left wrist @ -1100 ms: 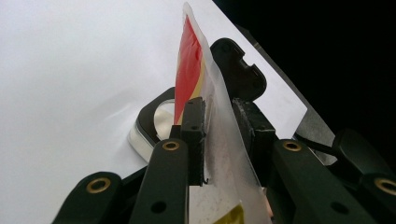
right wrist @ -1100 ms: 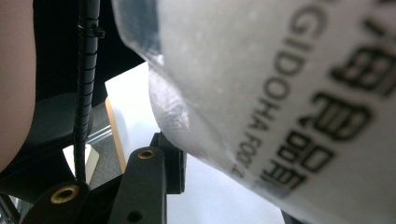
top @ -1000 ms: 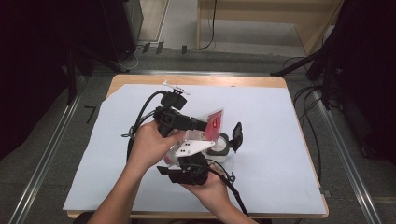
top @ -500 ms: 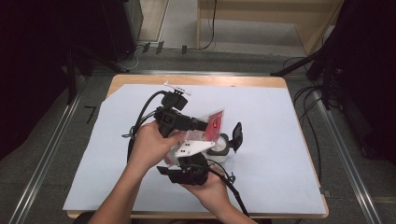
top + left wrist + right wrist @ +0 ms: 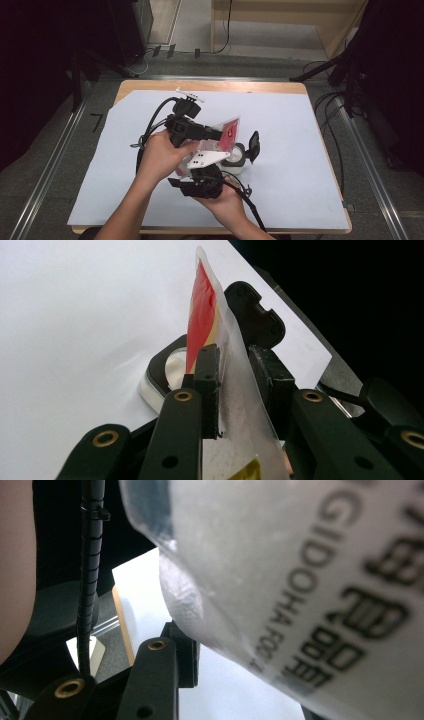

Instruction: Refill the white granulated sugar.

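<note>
Holding station above the table, I have the clear packet — red-printed at its top — raised over the open round tin. My left gripper is clamped on the packet's edge; my right gripper sits against its lower part (grip cannot be told). Judged progress: packet lifted and positioned — emptying it into the tin remains.

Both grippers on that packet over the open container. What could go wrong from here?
1. The left gripper pinches only a thin film edge of the packet; the plastic may slip or tear unevenly.
2. The container sits low and to one side of the packet, so contents might spill on the white sheet.
3. The upright lid stands close and could get knocked.
</note>
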The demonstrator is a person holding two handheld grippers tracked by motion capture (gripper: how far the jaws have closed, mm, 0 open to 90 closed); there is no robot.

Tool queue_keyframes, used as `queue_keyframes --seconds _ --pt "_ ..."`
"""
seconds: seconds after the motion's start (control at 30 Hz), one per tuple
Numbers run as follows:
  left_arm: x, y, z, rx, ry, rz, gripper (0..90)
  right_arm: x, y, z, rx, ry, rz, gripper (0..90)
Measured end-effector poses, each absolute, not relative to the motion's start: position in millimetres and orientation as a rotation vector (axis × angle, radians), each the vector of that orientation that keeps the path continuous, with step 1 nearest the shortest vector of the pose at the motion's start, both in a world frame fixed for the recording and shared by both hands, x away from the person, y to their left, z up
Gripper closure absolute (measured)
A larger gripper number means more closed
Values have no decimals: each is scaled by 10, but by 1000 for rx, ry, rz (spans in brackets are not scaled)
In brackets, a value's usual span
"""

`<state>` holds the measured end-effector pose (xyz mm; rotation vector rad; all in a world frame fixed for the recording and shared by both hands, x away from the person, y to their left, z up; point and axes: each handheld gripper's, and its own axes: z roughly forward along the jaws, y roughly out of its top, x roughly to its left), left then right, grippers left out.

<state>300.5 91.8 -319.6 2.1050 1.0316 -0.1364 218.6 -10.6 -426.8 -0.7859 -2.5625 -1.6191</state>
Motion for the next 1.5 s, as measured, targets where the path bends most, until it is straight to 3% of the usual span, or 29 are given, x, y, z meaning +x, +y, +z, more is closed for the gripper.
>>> queue_keyframes --seconds 1.5 --pt "2975 979 -3197 2085 1051 -83 747 2246 -54 -4308 -739 -2563 -1638 636"
